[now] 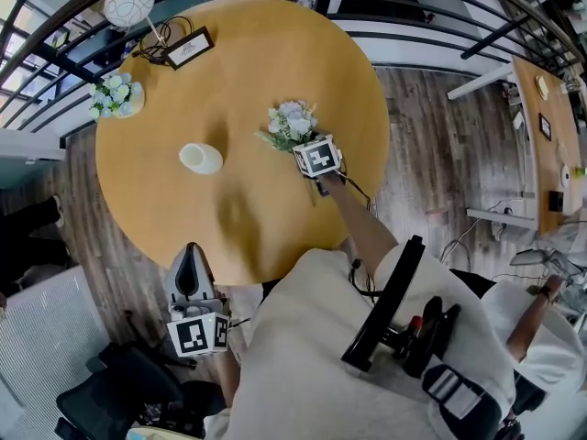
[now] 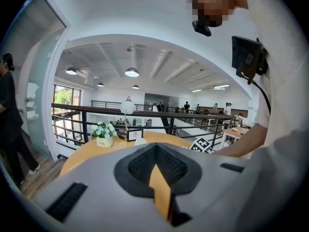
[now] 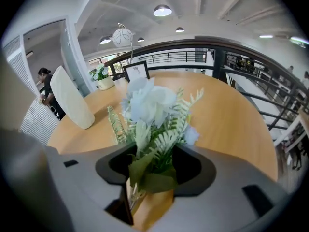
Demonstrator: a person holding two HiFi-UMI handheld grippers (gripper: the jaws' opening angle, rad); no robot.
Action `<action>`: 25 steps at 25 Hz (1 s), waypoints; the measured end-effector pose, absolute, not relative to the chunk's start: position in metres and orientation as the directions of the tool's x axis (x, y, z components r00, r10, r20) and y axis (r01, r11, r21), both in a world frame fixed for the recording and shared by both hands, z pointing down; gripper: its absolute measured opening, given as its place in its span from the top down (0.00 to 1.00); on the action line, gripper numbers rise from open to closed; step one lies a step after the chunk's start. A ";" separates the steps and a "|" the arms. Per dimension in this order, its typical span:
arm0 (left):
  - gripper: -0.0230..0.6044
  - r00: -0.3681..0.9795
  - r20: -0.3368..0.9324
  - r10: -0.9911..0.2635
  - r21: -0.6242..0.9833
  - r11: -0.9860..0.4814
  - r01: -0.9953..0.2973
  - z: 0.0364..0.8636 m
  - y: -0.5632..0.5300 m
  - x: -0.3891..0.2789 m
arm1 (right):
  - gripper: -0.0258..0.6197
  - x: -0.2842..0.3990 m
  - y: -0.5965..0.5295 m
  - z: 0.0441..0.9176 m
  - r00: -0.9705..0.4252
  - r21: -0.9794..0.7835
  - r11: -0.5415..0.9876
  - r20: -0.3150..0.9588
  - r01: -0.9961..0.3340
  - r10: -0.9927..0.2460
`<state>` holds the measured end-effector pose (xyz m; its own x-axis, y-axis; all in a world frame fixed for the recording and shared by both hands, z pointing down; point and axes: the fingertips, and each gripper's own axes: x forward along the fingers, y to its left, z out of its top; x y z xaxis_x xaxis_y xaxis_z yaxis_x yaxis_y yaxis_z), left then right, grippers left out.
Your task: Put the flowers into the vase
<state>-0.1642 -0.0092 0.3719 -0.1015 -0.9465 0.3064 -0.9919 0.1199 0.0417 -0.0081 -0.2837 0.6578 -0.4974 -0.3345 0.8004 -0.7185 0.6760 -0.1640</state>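
A bunch of pale blue-and-white flowers (image 1: 292,123) with green fern leaves lies on the round wooden table (image 1: 229,71), right of centre. My right gripper (image 1: 300,147) reaches down at its stem end. In the right gripper view the flowers (image 3: 149,105) rise between the jaws of the right gripper (image 3: 154,153). The stems sit against the left jaw and a strip of table shows beside them, so the jaws are open around them. The white vase (image 1: 200,158) (image 3: 72,98) stands to the left. My left gripper (image 1: 191,253) (image 2: 155,149) hovers shut and empty off the table's near edge.
A small pot of flowers (image 1: 116,96) (image 2: 103,132), a framed sign (image 1: 190,48) and a white globe lamp (image 1: 129,3) stand at the table's far left edge. A black railing (image 1: 385,7) runs behind the table. A person (image 2: 9,115) stands at the left.
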 end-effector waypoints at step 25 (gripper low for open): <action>0.95 -0.086 0.272 -0.958 0.003 0.091 -0.996 0.359 -0.018 -0.141 | 0.79 0.002 -0.307 0.593 -0.620 -0.127 0.698 0.588 -0.705 -0.519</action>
<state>-0.1415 -0.0179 0.3589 -0.0865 -0.9585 0.2717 -0.9959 0.0907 0.0031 0.0020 -0.3070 0.5929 -0.6201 -0.5193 0.5881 -0.7048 0.6980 -0.1268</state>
